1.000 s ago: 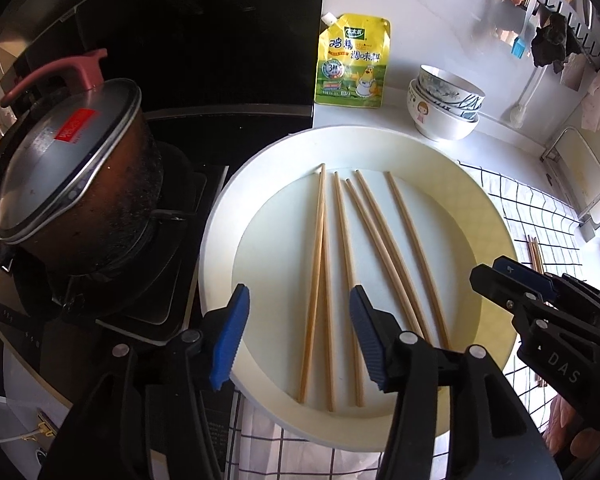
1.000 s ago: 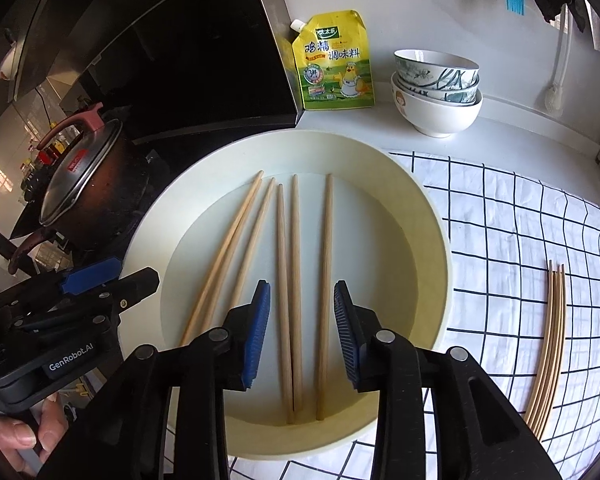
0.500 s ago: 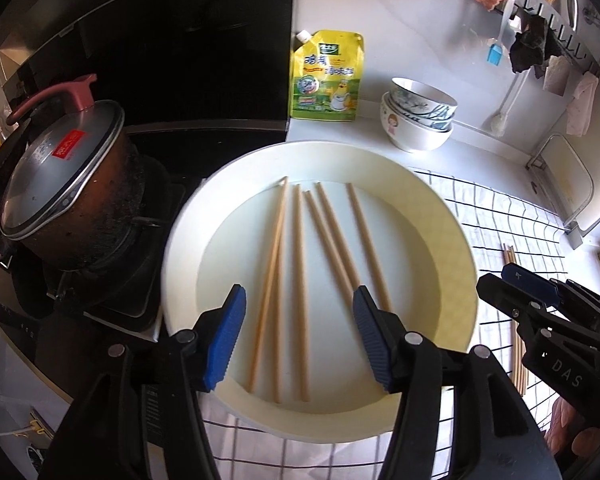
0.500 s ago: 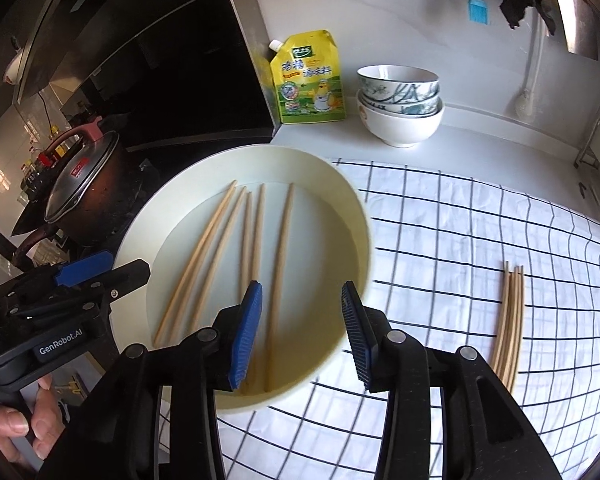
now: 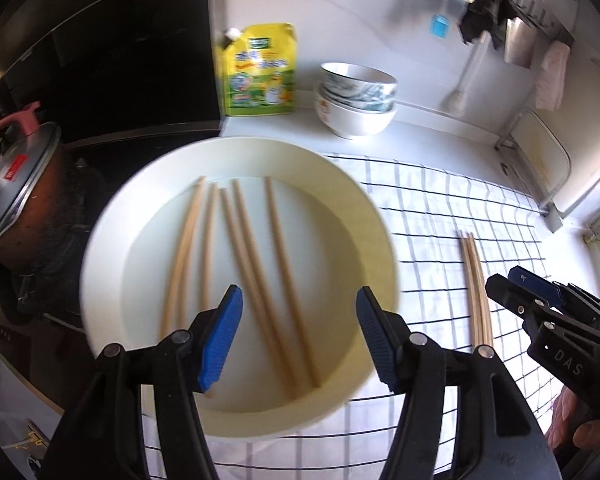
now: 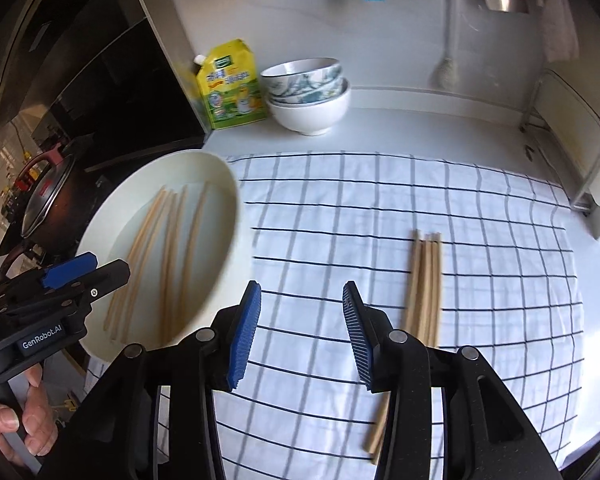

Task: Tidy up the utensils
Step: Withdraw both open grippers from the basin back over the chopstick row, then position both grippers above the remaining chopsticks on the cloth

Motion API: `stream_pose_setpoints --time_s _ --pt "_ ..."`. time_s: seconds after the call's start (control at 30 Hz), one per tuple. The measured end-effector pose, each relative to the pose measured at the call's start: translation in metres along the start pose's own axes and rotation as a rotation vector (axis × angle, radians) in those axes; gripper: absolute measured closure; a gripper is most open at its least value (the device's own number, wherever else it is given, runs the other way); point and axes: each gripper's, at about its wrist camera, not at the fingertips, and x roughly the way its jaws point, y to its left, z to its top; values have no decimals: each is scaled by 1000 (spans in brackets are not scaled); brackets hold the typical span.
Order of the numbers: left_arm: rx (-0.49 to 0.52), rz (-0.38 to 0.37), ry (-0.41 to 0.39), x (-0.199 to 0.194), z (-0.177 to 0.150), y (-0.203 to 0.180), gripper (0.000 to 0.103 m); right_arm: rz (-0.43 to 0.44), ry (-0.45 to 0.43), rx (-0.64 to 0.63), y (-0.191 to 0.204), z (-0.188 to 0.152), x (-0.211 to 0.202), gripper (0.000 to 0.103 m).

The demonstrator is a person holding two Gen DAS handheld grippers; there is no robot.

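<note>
Both grippers hovering empty, left gripper (image 5: 298, 338) jaws widening over loose chopsticks (image 5: 256, 276) in the cream bowl (image 5: 112, 216), right gripper (image 6: 300, 336) parted above checked cloth (image 6: 480, 240) beside sorted bundle (image 6: 424, 284); best pinching one stick mid-length, laying it parallel.

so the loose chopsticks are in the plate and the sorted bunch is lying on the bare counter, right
Not quite. The loose chopsticks are in the plate, but the bunch lies on the checked cloth, not the bare counter. The right wrist view shows it.
</note>
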Motion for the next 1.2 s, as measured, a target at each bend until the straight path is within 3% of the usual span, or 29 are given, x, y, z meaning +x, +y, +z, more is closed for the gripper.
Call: stream_pose_setpoints --time_s 0.57,0.83,1.2 --pt "103 -98 45 20 -19 -105 34 -99 80 119 -110 -48 2 57" --pt "125 -101 103 42 -36 -129 34 -122 115 102 -124 -64 22 54" --pt "112 -70 155 64 -53 -128 33 -126 143 64 -120 -74 49 54"
